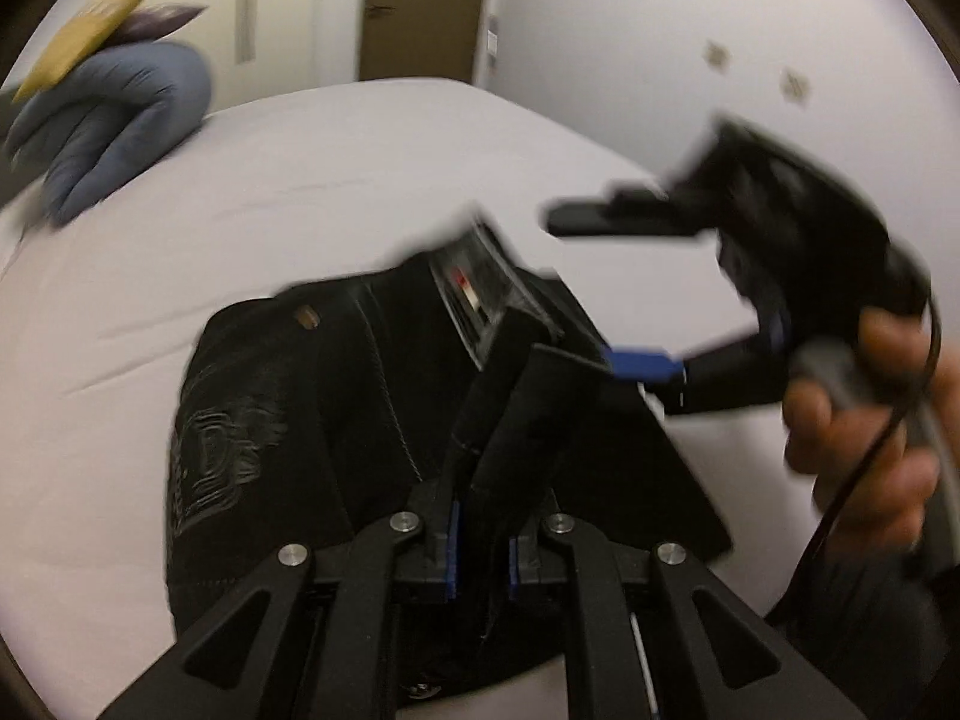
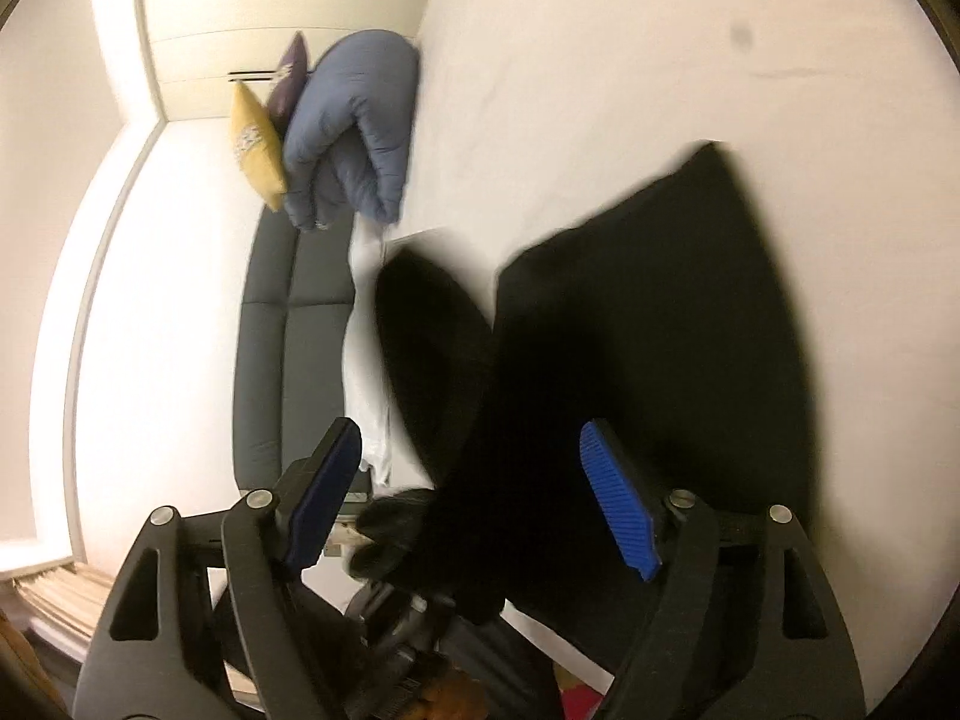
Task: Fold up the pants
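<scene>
**Operator:** White bed under me, pale walls behind, and a brown door past the far edge. At the bed's far left corner I've got a blue quilted bundle with a yellow pillow and a purple one leaning against it.

**Spotter:** Where are the pants?

**Operator:** The black pants are bunched on the bed right in front of my left tongs. I can see the waistband with a rivet, an embossed pocket and a label, though it's all a bit smeared with blur.

**Spotter:** Left tongs, what state?

**Operator:** Clenched, fingers nearly together and pinching black fabric of the pants between them. The cloth drapes down over the linkage.

**Spotter:** And the right side?

**Operator:** The right tongs are released, blue pads standing wide apart. From the right camera, dark fabric lies spread on the bed and runs between the pads, but neither pad presses on it. In the left camera I see the right tongs off to the side, held up by a bare hand with a cable trailing down, one blue pad just beside the pants' edge.

**Spotter:** Anything else nearby?

**Operator:** A grey sofa beside the bed's edge, and white cupboard fronts beyond the pillows.
</scene>
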`<state>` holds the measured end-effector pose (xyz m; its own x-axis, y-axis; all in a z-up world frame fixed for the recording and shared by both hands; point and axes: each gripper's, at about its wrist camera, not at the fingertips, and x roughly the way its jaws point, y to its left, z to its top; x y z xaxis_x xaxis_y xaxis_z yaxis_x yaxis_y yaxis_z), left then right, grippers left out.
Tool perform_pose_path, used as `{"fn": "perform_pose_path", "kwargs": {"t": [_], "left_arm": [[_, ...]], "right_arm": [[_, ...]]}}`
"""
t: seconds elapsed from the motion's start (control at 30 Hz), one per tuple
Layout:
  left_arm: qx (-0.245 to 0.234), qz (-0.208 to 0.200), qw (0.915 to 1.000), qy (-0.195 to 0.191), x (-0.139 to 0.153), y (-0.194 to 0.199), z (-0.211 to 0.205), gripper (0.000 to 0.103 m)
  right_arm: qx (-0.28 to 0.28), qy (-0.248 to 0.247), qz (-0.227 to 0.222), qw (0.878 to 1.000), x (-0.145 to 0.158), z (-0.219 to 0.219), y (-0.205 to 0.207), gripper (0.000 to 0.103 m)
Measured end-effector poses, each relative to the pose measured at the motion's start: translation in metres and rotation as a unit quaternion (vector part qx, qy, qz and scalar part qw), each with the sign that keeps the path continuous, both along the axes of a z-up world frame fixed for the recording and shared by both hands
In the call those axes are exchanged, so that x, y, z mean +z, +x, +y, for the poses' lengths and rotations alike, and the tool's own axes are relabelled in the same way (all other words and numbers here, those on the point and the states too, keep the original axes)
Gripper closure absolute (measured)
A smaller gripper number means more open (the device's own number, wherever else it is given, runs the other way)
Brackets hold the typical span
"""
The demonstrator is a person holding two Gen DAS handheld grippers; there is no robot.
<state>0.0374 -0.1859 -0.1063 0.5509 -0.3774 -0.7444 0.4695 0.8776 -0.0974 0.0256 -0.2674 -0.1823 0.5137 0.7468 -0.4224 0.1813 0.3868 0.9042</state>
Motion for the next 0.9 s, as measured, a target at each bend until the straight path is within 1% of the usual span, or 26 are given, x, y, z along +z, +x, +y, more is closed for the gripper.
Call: {"fn": "perform_pose_path", "kwargs": {"t": [0.07, 0.13, 0.2, 0.27, 0.3, 0.33, 0.37, 0.4, 0.43, 0.47, 0.53, 0.6, 0.67, 0.8, 0.9], "left_arm": [[-0.006, -0.009, 0.9996, 0.025, -0.005, -0.004, -0.008, 0.093], [-0.007, -0.016, 0.9991, 0.038, -0.004, -0.002, -0.013, 0.093], [-0.013, -0.034, 0.9976, 0.06, -0.002, -0.004, -0.021, 0.093], [-0.019, -0.046, 0.9955, 0.08, -0.003, -0.011, -0.029, 0.093], [-0.022, -0.051, 0.9946, 0.088, -0.004, -0.013, -0.032, 0.093], [-0.024, -0.053, 0.9938, 0.095, -0.005, -0.014, -0.035, 0.093], [-0.024, -0.053, 0.9932, 0.101, -0.007, -0.015, -0.037, 0.093], [-0.025, -0.053, 0.9928, 0.104, -0.008, -0.015, -0.04, 0.093], [-0.026, -0.053, 0.9923, 0.109, -0.009, -0.014, -0.042, 0.093], [-0.03, -0.054, 0.9915, 0.115, -0.011, -0.016, -0.046, 0.093], [-0.037, -0.055, 0.9905, 0.121, -0.011, -0.019, -0.054, 0.093], [-0.043, -0.061, 0.9896, 0.123, -0.011, -0.021, -0.06, 0.092], [-0.051, -0.067, 0.989, 0.122, -0.008, -0.025, -0.067, 0.092], [-0.064, -0.071, 0.9884, 0.119, -0.004, -0.026, -0.08, 0.092], [-0.075, -0.071, 0.9868, 0.124, -0.009, -0.032, -0.092, 0.092]], "right_arm": [[0.013, -0.012, 0.005, 1.0, -0.003, -0.004, -0.001, 0.027], [0.024, -0.027, -0.001, 0.999, -0.007, -0.002, 0.003, 0.027], [0.033, -0.069, 0.0, 0.997, -0.005, 0.005, 0.01, 0.027], [0.039, -0.084, -0.004, 0.996, -0.005, 0.016, 0.015, 0.027], [0.045, -0.101, -0.005, 0.994, -0.004, 0.022, 0.02, 0.028], [0.049, -0.122, -0.003, 0.991, -0.001, 0.024, 0.021, 0.032], [0.058, -0.149, 0.0, 0.987, 0.003, 0.026, 0.023, 0.047], [0.064, -0.165, 0.003, 0.984, 0.004, 0.026, 0.026, 0.057], [0.069, -0.182, 0.006, 0.981, 0.005, 0.026, 0.027, 0.073], [0.07, -0.202, 0.004, 0.977, 0.009, 0.026, 0.028, 0.078], [0.073, -0.219, -0.006, 0.973, 0.014, 0.022, 0.023, 0.088], [0.068, -0.24, -0.018, 0.968, 0.023, 0.019, 0.02, 0.089], [0.061, -0.244, -0.03, 0.967, 0.031, 0.013, 0.014, 0.09], [0.046, -0.241, -0.041, 0.969, 0.045, -0.008, 0.001, 0.09], [0.034, -0.229, -0.039, 0.972, 0.048, -0.018, -0.014, 0.09]]}}
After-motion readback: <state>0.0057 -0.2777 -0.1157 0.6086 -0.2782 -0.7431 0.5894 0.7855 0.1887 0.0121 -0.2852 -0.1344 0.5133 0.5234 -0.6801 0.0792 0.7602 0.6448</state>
